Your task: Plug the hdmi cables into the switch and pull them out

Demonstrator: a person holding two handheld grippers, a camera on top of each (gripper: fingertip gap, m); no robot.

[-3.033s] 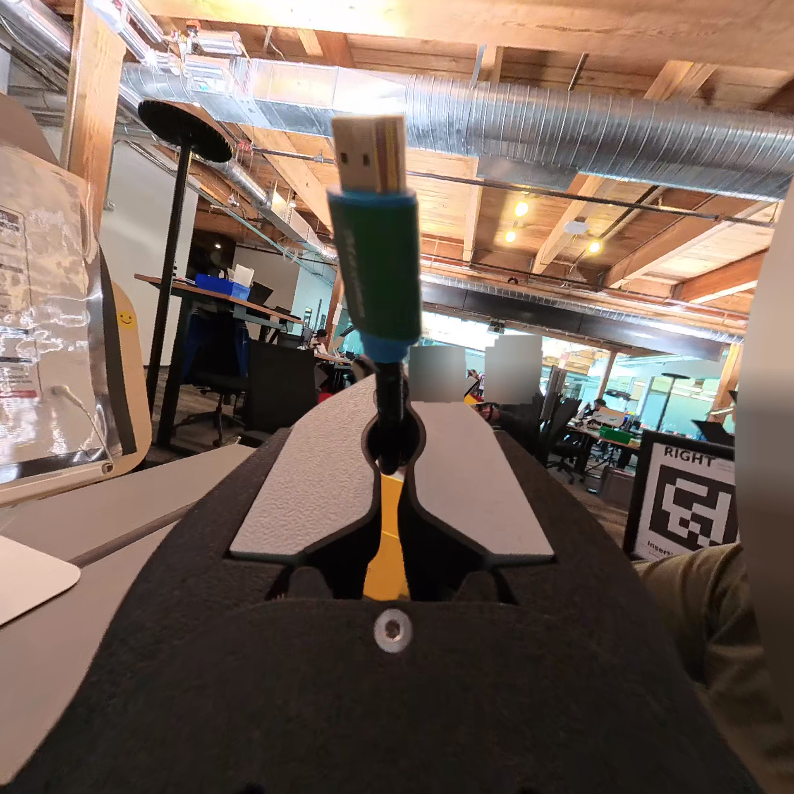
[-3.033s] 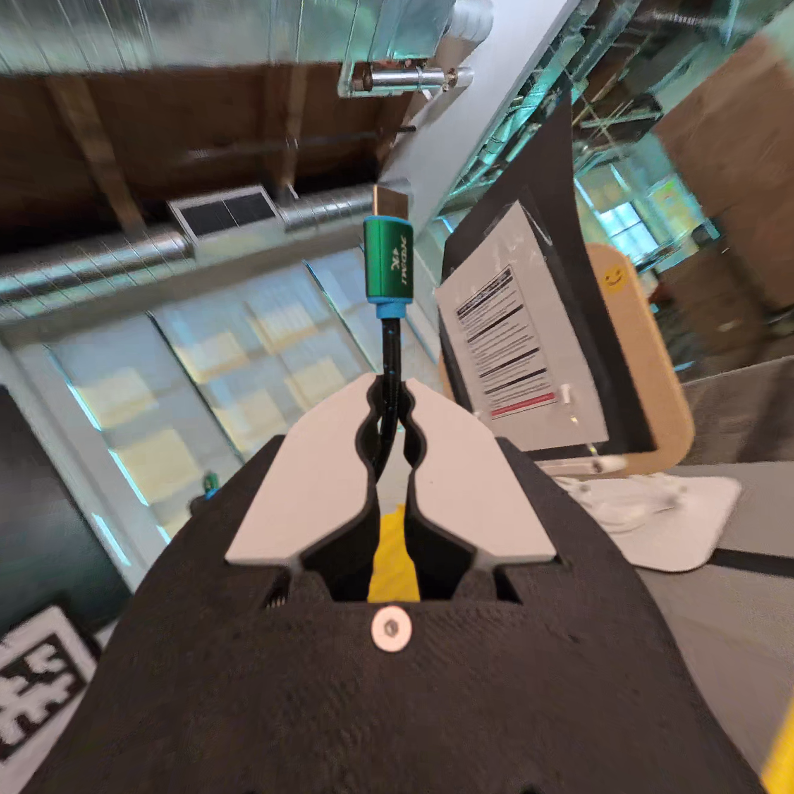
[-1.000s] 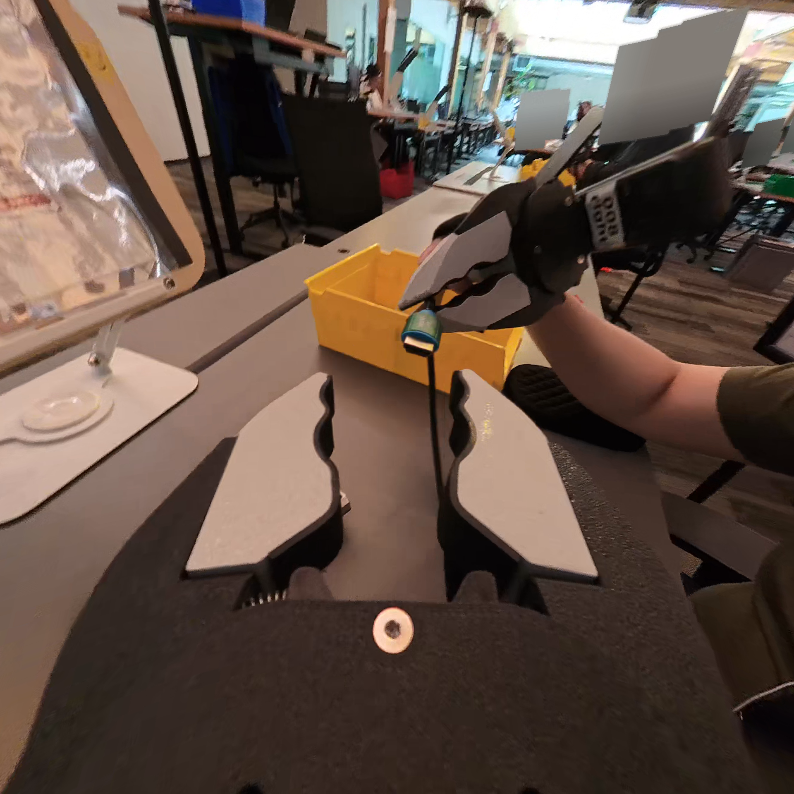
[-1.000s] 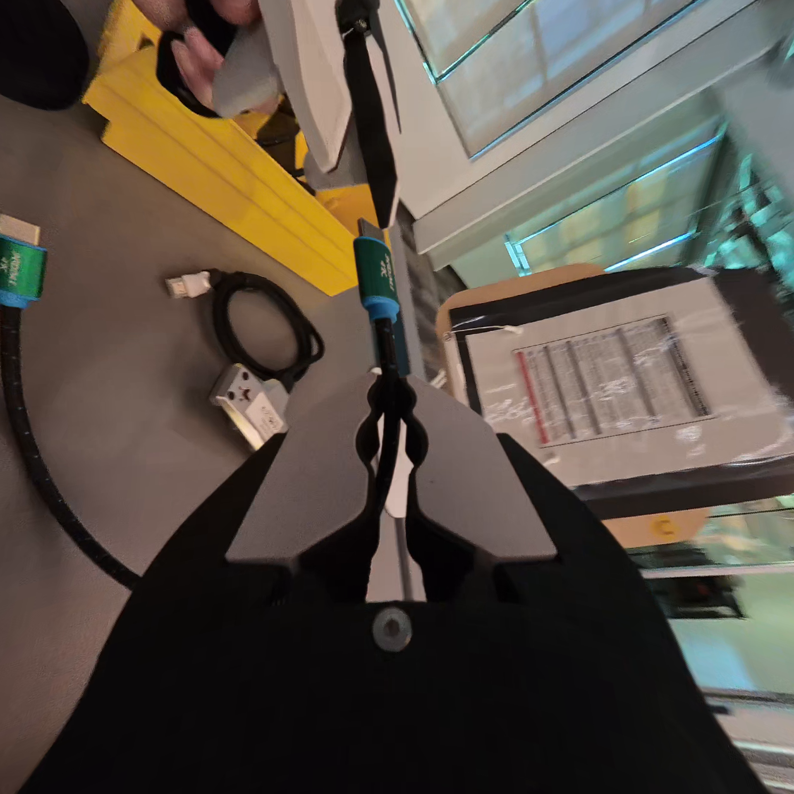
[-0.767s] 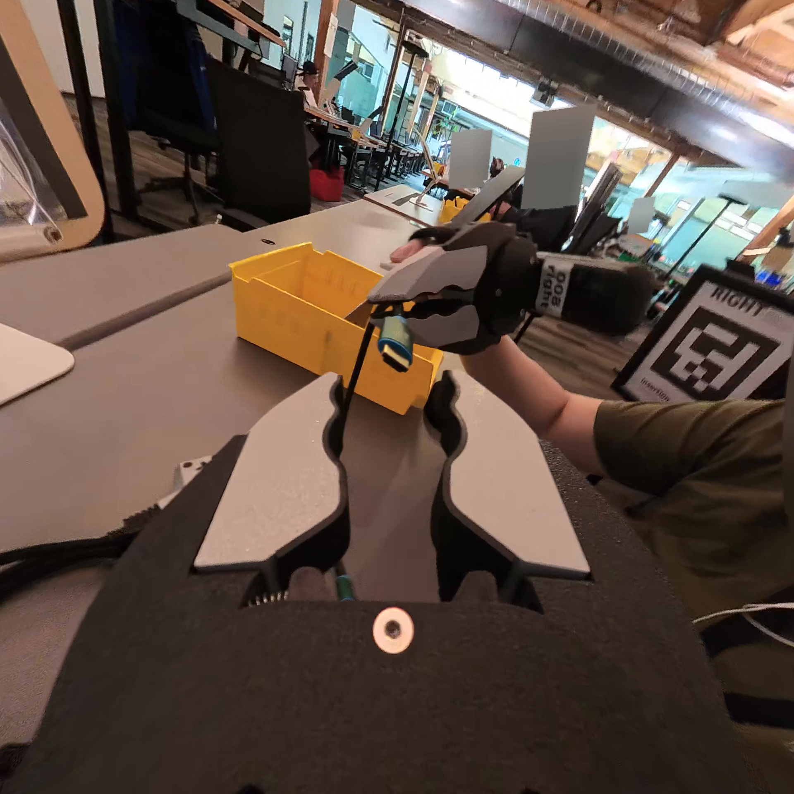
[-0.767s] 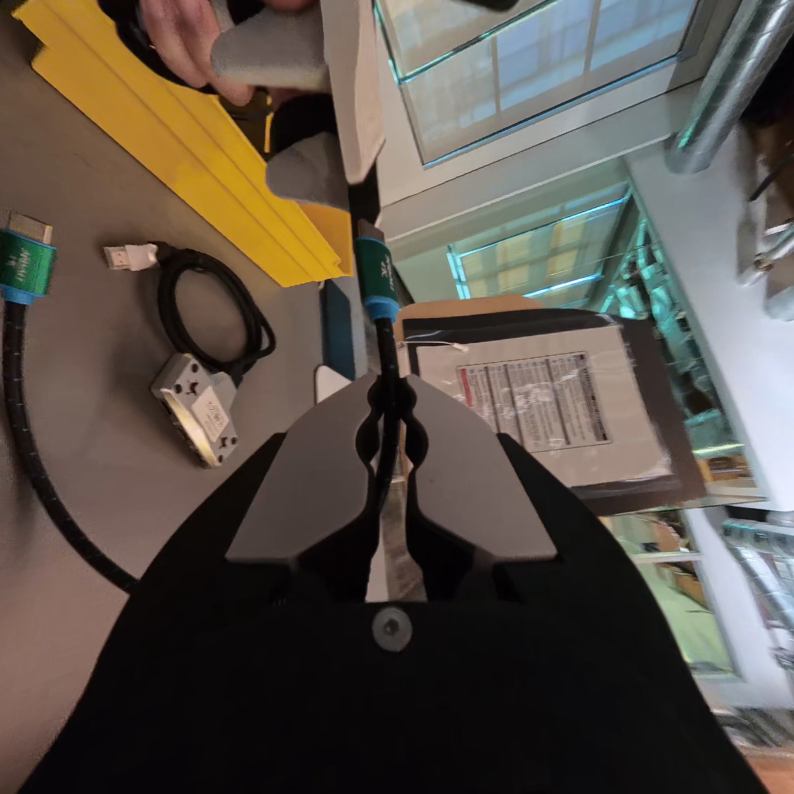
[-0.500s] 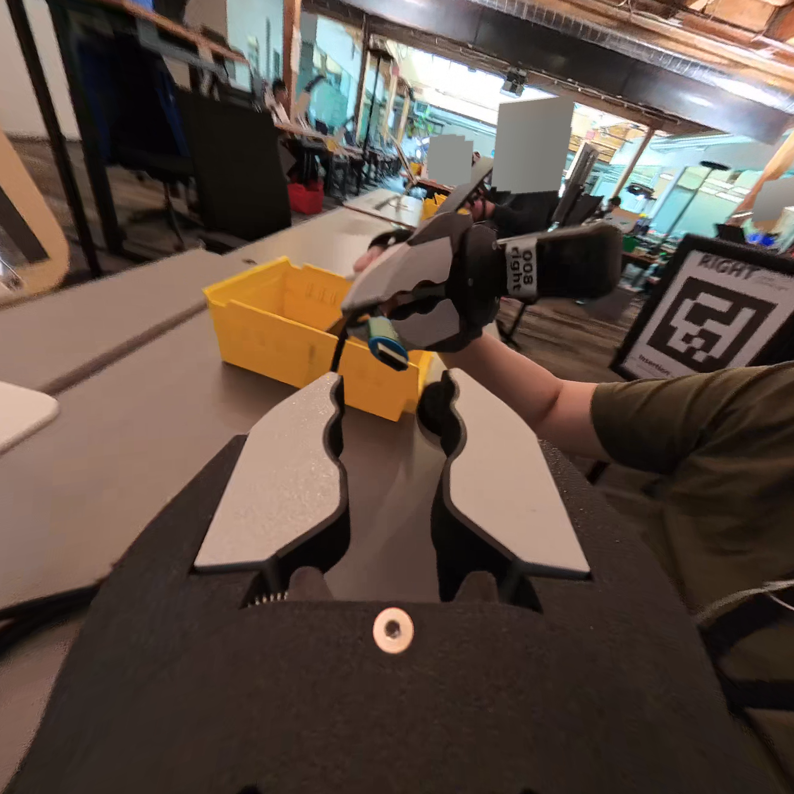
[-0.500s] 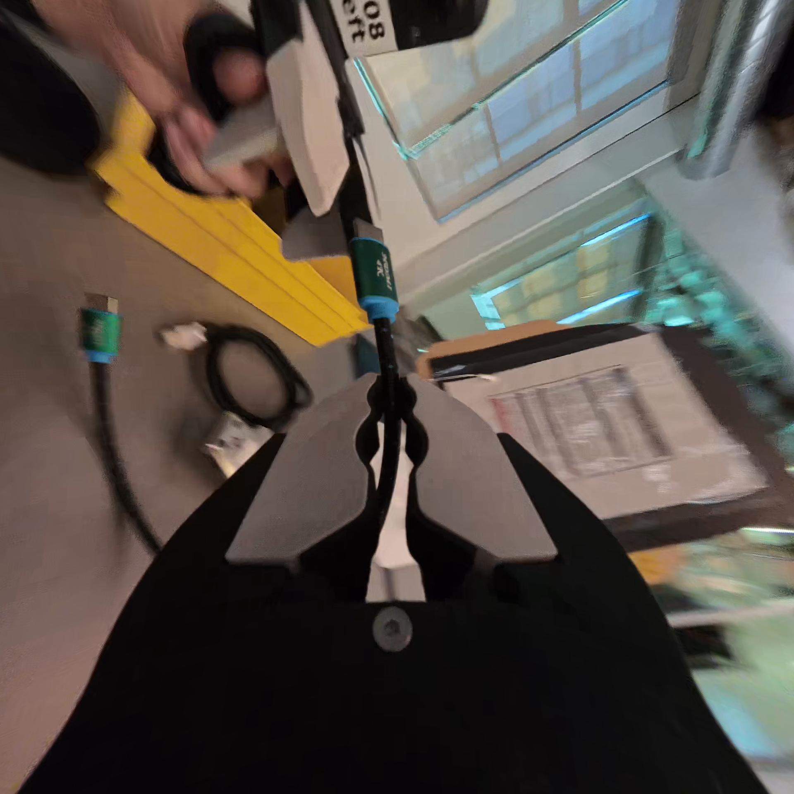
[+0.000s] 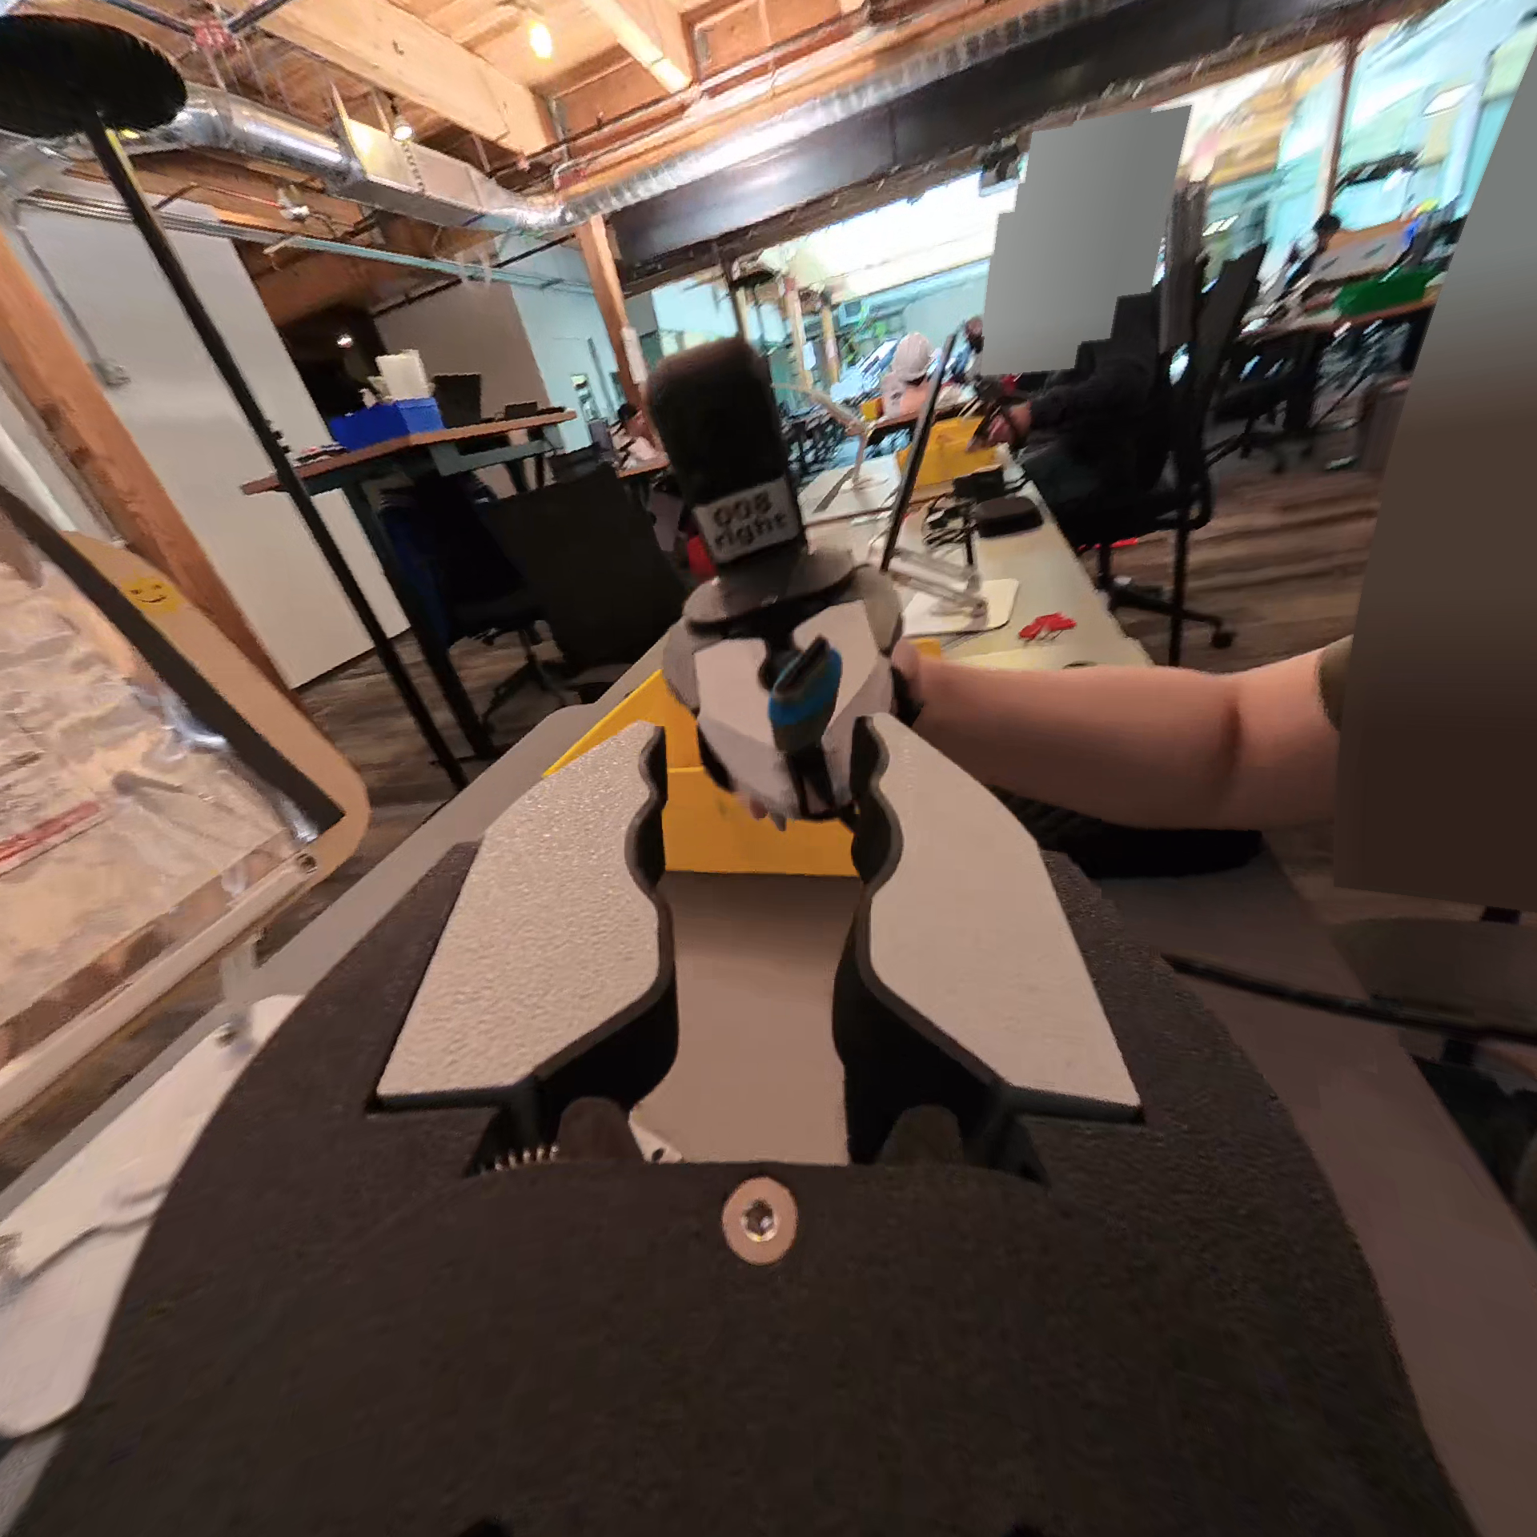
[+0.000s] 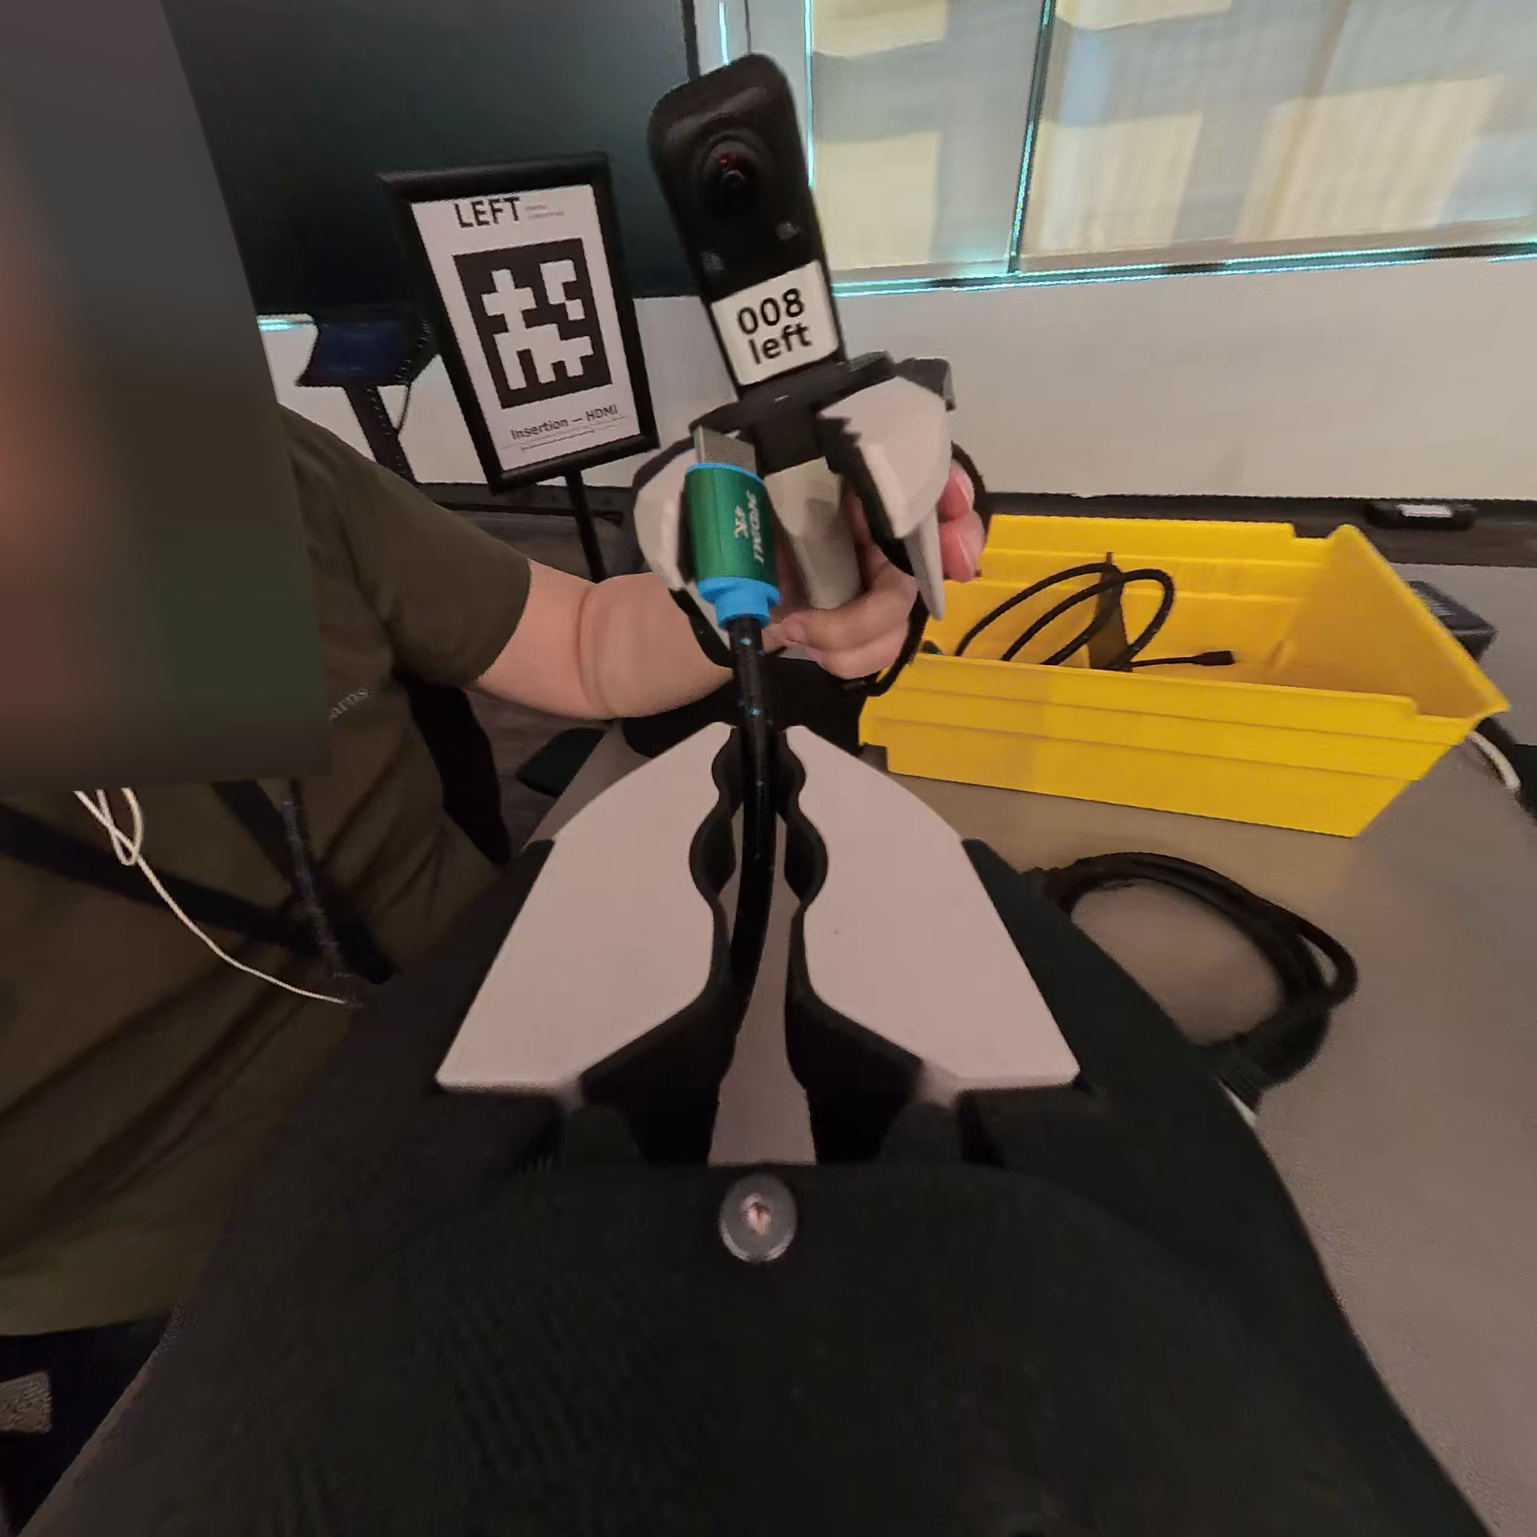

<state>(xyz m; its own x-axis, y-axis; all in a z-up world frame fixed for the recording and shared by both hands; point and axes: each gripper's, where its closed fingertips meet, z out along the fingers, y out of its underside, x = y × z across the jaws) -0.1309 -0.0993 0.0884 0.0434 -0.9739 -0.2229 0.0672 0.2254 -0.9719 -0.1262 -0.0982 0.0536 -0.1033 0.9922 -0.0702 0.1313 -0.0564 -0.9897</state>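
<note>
My right gripper [image 10: 758, 740] is shut on the black HDMI cable [image 10: 753, 832] just below its green and blue plug [image 10: 732, 541], which points up. My left gripper [image 9: 761, 748] is open and empty. The two grippers face each other above the grey table [image 10: 1414, 1081]. In the left wrist view the right gripper [image 9: 782, 748] holds the plug [image 9: 803, 682] just beyond my left fingertips. In the right wrist view the left gripper [image 10: 798, 557] is right behind the plug. The switch shows in neither view.
A yellow bin [image 10: 1164, 748] with a thin black cable in it stands on the table behind the grippers; it also shows in the left wrist view [image 9: 732, 823]. A coiled black cable [image 10: 1206, 940] lies to the right. A framed marker sign [image 10: 532, 324] stands behind. A clear board on a stand [image 9: 125, 790] is at left. Only a small space, under 4 cm, lies between the two pairs of fingers.
Both grippers have lifted and turned to face each other. The right one still holds the cable, with the plug now upright. The left one stays open.
</note>
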